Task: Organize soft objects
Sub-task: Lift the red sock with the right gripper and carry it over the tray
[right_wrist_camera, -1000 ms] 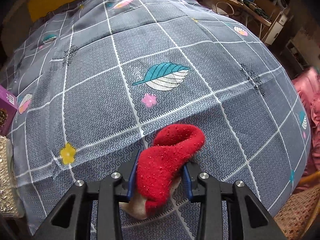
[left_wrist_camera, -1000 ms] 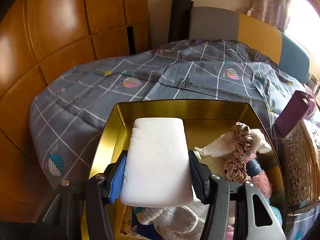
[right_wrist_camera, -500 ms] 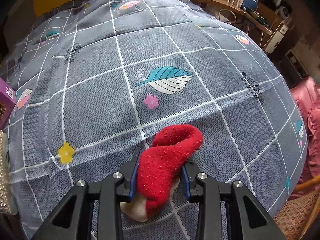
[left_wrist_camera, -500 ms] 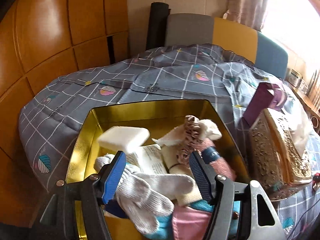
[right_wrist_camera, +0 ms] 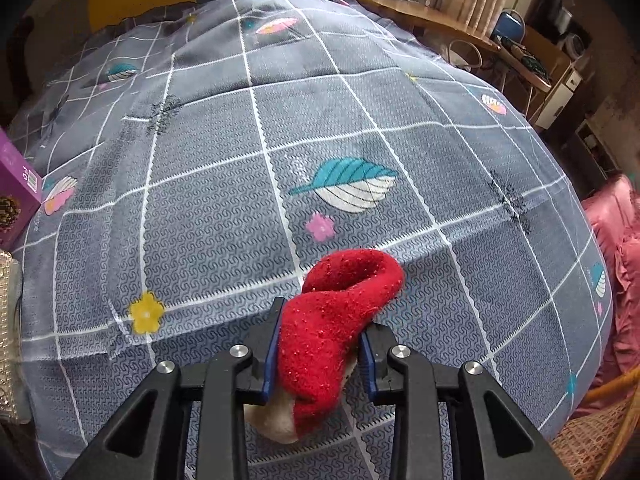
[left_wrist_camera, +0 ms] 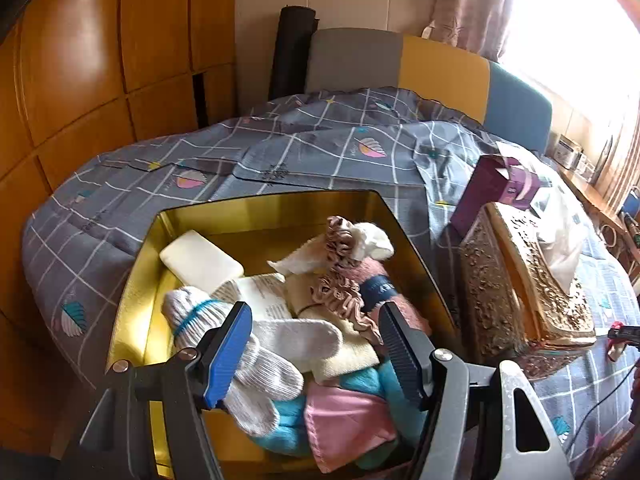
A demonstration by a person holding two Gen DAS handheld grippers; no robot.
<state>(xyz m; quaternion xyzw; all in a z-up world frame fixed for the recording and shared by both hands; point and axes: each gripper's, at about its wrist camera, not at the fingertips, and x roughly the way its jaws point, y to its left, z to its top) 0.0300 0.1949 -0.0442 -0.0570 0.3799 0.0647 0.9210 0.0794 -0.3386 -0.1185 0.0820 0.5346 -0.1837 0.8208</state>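
In the left wrist view a gold tin box point(left_wrist_camera: 276, 206) on the bed holds several soft things: a white sponge point(left_wrist_camera: 201, 262) at its back left, white knit gloves point(left_wrist_camera: 256, 352), a beige scrunchie point(left_wrist_camera: 340, 288), pink and teal cloths point(left_wrist_camera: 344, 420). My left gripper point(left_wrist_camera: 316, 350) is open and empty above the box's near side. In the right wrist view my right gripper point(right_wrist_camera: 320, 346) is shut on a red sock point(right_wrist_camera: 340, 312) with a cream toe, held just above the grey quilt point(right_wrist_camera: 224, 208).
An ornate gold box lid point(left_wrist_camera: 528, 280) stands right of the tin, with a purple carton point(left_wrist_camera: 496, 192) behind it. The carton also shows at the left edge of the right wrist view point(right_wrist_camera: 16, 184). Wooden wardrobe panels point(left_wrist_camera: 80, 80) stand to the left. A desk point(right_wrist_camera: 460, 28) is beyond the bed.
My left gripper opened and let go of the white sponge, which now lies in the tin's back left, and pulled back. My right gripper still holds the red sock, slightly shifted over the quilt.
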